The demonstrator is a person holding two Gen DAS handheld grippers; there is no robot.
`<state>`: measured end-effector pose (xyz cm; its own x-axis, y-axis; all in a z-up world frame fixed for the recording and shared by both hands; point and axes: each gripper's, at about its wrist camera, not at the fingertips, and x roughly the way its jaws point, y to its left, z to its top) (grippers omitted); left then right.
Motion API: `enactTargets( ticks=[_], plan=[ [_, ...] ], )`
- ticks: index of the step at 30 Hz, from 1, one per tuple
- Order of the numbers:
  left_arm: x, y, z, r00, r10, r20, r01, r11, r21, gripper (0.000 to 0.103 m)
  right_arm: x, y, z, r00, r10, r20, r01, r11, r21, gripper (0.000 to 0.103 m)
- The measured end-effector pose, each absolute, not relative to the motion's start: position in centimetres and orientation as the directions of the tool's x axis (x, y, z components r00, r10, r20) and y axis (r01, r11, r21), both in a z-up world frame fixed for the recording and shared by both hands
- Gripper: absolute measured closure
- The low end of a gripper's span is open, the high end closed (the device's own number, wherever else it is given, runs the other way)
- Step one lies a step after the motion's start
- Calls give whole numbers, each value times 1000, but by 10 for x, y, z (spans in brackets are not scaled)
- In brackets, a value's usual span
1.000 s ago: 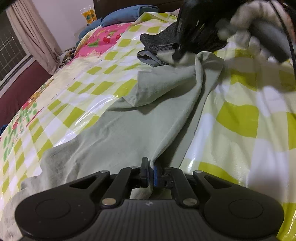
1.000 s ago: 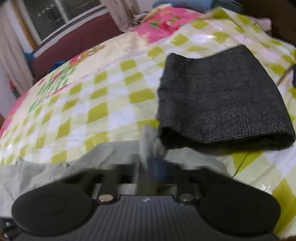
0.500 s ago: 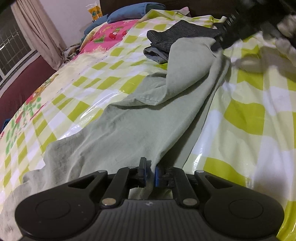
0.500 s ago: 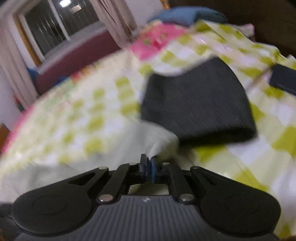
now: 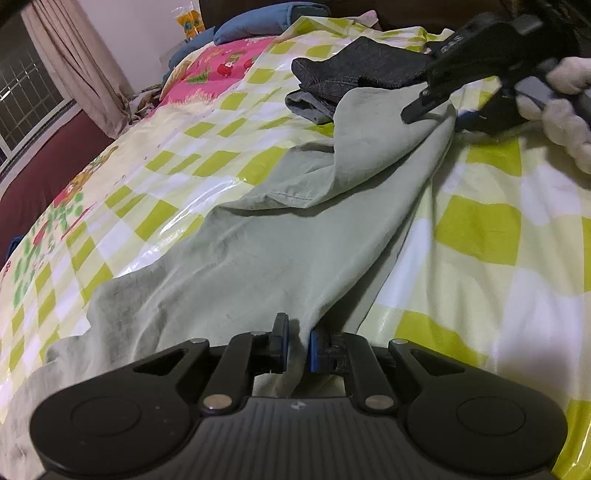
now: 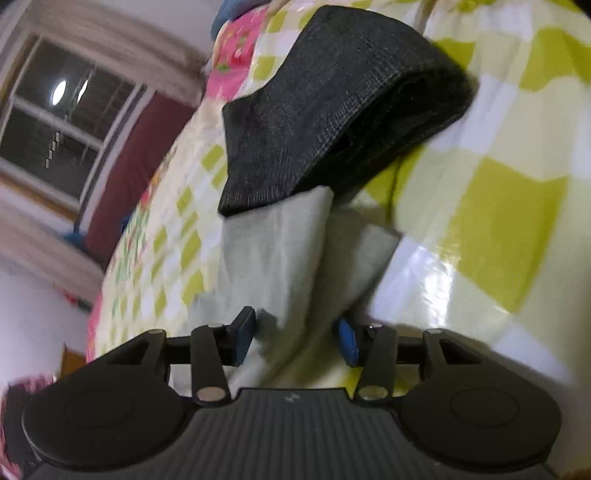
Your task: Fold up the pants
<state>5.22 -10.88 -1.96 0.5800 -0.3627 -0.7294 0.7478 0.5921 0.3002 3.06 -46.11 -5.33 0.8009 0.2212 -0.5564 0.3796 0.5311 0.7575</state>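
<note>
Pale green pants [image 5: 280,251] lie stretched across the checkered bed sheet [image 5: 498,266]. My left gripper [image 5: 295,345] is shut on the near end of the pants, a fold of cloth pinched between its blue pads. My right gripper [image 6: 295,334] has its jaws spread, with the far end of the pants [image 6: 273,254] lying loose between them. In the left wrist view the right gripper [image 5: 439,107] sits at the upper right, at the far end of the pants, held by a gloved hand [image 5: 565,107].
A folded dark grey garment [image 6: 332,107] lies on the sheet just beyond the right gripper; it also shows in the left wrist view [image 5: 362,70]. Blue pillows [image 5: 266,20] lie at the head of the bed. A curtained window [image 6: 66,122] is at the left.
My right gripper has opened and tilted; the far end of the pants, pinched before, now lies loose between its jaws. The left gripper keeps its hold and has barely moved.
</note>
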Motion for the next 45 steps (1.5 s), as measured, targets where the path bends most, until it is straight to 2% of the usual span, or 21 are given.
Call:
enactTargets(
  ticks=[1,4,7,9,11,12,15,16,18,20,22,23,24,29,31,33,35,38,41,45],
  plan=[
    [52,-109,-18,580,-357,-732,746,593,302,76,34,-461,-54,809,212,-548,384,516,766,97],
    [44,-108,-12,566,-371,-736,761,578,294,75,21,-458,-42,836,226,-501,347,488,801,98],
    [24,-110,-13,551,-393,-736,792,524,314,74,-25,-444,3,893,176,-414,220,632,743,98],
    [15,-117,-19,561,-378,-736,794,495,351,74,-49,-436,13,901,141,-411,199,708,678,94],
    [14,-122,-21,569,-359,-740,789,492,368,74,-49,-432,1,851,98,-515,262,772,579,92],
    [15,-123,-18,562,-359,-745,791,498,357,74,-51,-436,-7,827,107,-551,286,764,578,92],
    [18,-123,-10,548,-357,-756,793,508,336,70,-55,-451,-25,825,191,-531,280,680,678,87],
    [18,-124,-9,552,-350,-757,792,504,345,68,-55,-455,-27,835,184,-518,281,667,690,79],
    [17,-127,-7,558,-340,-757,789,500,357,67,-52,-463,-29,849,188,-493,274,641,716,76],
    [17,-130,-5,557,-339,-758,789,500,357,67,-44,-472,-33,864,203,-461,267,592,761,67],
    [17,-135,-3,556,-343,-757,791,497,356,67,-39,-479,-36,877,230,-423,259,515,817,71],
    [18,-138,-3,557,-344,-756,792,493,359,67,-31,-483,-35,883,244,-400,241,495,835,83],
    [18,-141,-2,559,-345,-754,792,490,363,67,-26,-486,-28,894,234,-382,226,501,836,87],
    [22,-154,-3,551,-351,-757,799,482,359,67,-38,-503,15,954,121,-273,157,572,805,84],
    [23,-158,-9,556,-336,-760,797,476,372,67,-44,-507,13,942,72,-328,219,609,762,83],
    [22,-159,-8,556,-339,-759,797,478,370,67,-47,-508,-2,903,99,-417,282,595,752,79],
    [20,-158,-5,551,-347,-759,802,473,366,67,-53,-504,-16,878,149,-455,302,566,767,69],
    [16,-154,-2,545,-347,-763,807,463,365,67,-53,-491,-24,871,190,-453,292,542,788,68],
    [13,-145,1,553,-345,-759,800,474,367,66,-42,-479,-25,859,234,-456,278,534,798,61],
    [14,-137,3,559,-355,-750,788,508,347,66,-33,-476,-29,847,225,-482,301,545,783,59]
  ],
)
